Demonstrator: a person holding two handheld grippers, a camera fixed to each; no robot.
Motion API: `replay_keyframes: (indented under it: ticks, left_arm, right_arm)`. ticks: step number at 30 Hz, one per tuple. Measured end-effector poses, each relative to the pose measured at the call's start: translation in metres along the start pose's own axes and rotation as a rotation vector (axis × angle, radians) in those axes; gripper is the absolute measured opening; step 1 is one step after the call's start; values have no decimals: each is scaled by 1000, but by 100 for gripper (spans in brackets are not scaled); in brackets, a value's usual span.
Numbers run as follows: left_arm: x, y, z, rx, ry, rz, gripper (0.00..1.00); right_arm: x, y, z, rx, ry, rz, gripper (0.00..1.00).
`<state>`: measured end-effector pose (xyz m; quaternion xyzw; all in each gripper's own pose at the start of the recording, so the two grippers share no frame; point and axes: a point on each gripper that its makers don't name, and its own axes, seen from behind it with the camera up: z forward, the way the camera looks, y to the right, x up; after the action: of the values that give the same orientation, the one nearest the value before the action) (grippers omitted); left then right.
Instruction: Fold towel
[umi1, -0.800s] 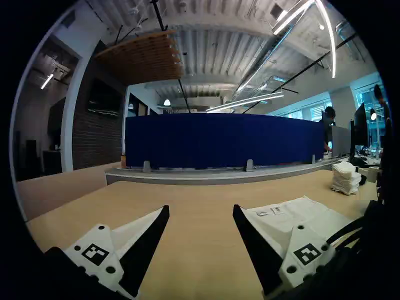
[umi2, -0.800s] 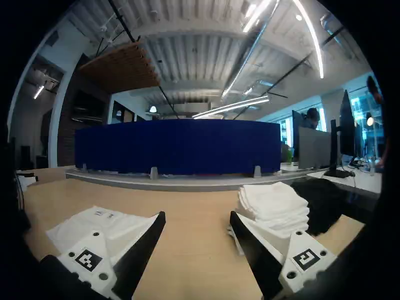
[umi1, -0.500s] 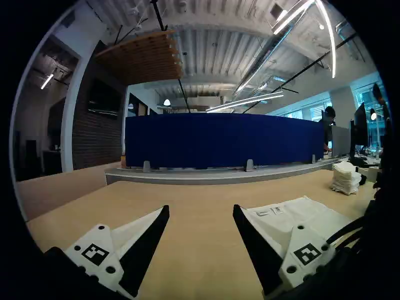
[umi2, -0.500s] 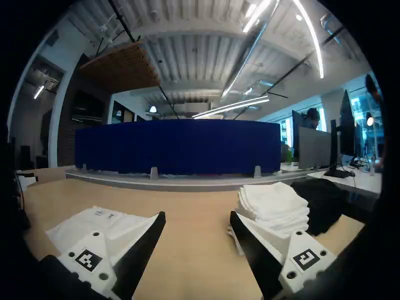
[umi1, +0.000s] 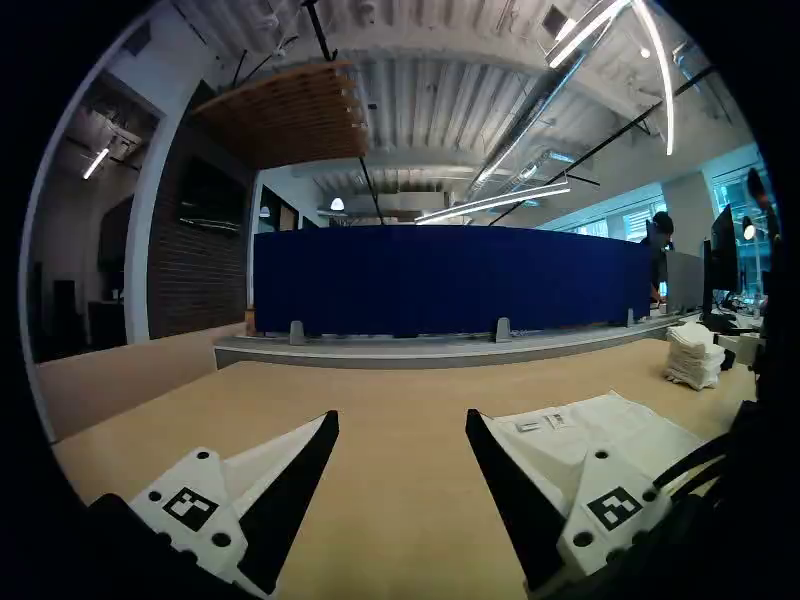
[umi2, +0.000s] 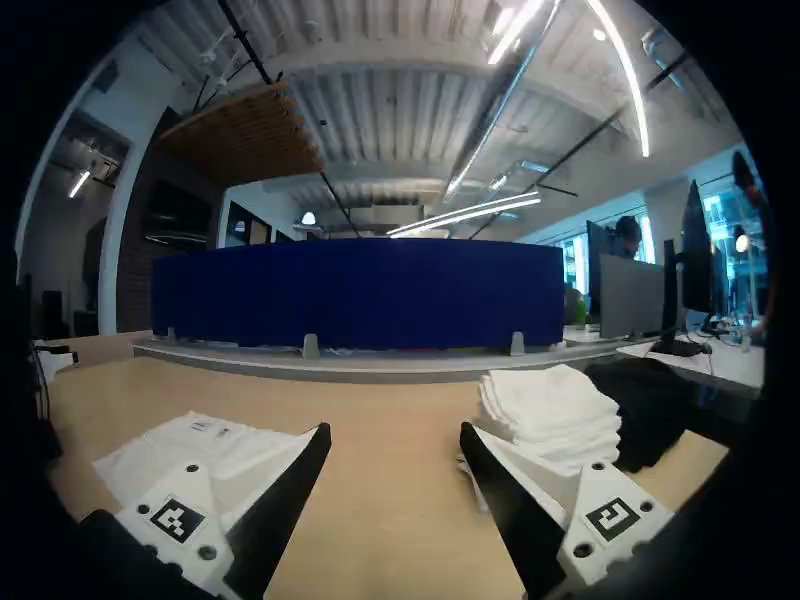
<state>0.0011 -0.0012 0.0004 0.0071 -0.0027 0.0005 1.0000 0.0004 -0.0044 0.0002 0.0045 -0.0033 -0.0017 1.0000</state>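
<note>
with your left tongs (umi1: 400, 415) and right tongs (umi2: 393, 428) open and empty, pinch a near corner of the towel (umi1: 600, 425) in each.

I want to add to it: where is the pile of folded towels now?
In the right gripper view the pile of folded towels sits right of centre on the table, beside a black object.

Light wooden table (umi1: 400, 390) across 6 o'clock in the left gripper view, with a blue partition screen (umi1: 440, 280) along its far edge, a slatted wooden ceiling panel (umi1: 285, 115) at 11 o'clock and a brick wall (umi1: 190, 280) at 9 o'clock. Right gripper view: grey monitor (umi2: 628, 295) at 3 o'clock, black bundle (umi2: 655, 400) at 4 o'clock, ceiling light strips (umi2: 625, 80) at 1 o'clock.
</note>
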Motion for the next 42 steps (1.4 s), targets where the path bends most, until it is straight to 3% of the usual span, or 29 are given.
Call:
replay_keyframes:
  ticks: [3, 8, 14, 23, 32, 42]
  left_arm:
    - [5, 1, 1, 5, -3, 1, 94]
    - [36, 2, 1, 3, 0, -8, 94]
    - [96, 5, -3, -5, 1, -1, 94]
    - [173, 11, -7, -17, -16, 29, 94]
    - [190, 28, -1, -97, -95, 52, 94]
    - [177, 69, -9, -312, -239, 127, 94]
  right_arm:
    - [7, 0, 0, -1, -12, -7, 100]
    - [49, -4, -3, -3, 6, -17, 100]
    - [106, -7, -10, -6, 9, -3, 100]
    - [181, 1, -18, -32, 0, -38, 100]
    - [193, -10, -13, 38, -72, -74, 100]
    - [172, -38, -26, 240, -257, -133, 100]
